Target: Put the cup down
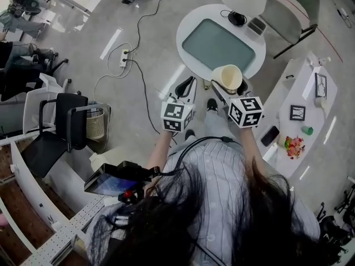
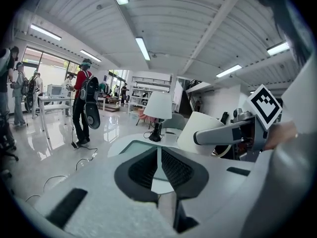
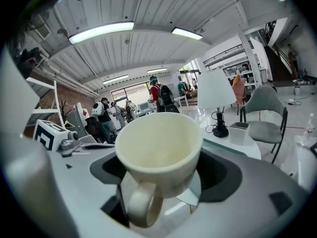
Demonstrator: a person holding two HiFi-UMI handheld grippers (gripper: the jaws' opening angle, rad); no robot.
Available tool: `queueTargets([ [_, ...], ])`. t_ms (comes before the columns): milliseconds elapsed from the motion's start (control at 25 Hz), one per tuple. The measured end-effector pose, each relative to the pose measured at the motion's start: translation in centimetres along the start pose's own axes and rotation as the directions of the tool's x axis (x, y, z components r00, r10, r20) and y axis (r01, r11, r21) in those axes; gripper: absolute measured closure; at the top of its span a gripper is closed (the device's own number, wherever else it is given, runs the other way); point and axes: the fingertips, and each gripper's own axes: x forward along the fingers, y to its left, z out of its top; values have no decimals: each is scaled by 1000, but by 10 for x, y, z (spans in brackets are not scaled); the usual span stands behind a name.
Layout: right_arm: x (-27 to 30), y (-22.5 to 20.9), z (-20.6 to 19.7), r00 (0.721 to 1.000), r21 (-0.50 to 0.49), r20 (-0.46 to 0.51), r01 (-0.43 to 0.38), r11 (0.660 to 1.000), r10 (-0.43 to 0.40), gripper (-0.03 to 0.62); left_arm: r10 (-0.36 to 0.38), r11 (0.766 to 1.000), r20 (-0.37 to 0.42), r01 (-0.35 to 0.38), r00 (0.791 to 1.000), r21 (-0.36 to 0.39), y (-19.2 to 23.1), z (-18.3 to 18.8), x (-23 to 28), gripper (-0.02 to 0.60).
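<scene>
One cup (image 3: 158, 148) in right gripper (image 1: 230, 88), left gripper (image 2: 159, 152) empty

Head view looks steeply down; both gripper views face the round table (image 1: 208, 11).

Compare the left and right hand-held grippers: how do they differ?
The left hand-held gripper is shut on nothing; the right hand-held gripper clamps a cream ceramic cup. In the head view, the right one's cup overlaps the rim of the round white table; the left one appears to lie just short of it. Both are held in the air, pointing toward that table.
</scene>
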Motion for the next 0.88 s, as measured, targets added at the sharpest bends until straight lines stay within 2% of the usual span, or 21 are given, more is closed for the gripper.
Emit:
queueTargets([
  [480, 42, -69, 12, 998, 16, -45, -46, 999, 47, 180, 71, 997, -53, -70, 996, 10, -2, 12, 55, 545],
  [880, 89, -105, 3, 994, -12, -98, -49, 999, 47, 180, 75, 996, -87, -69, 993, 64, -6, 13, 83, 545],
])
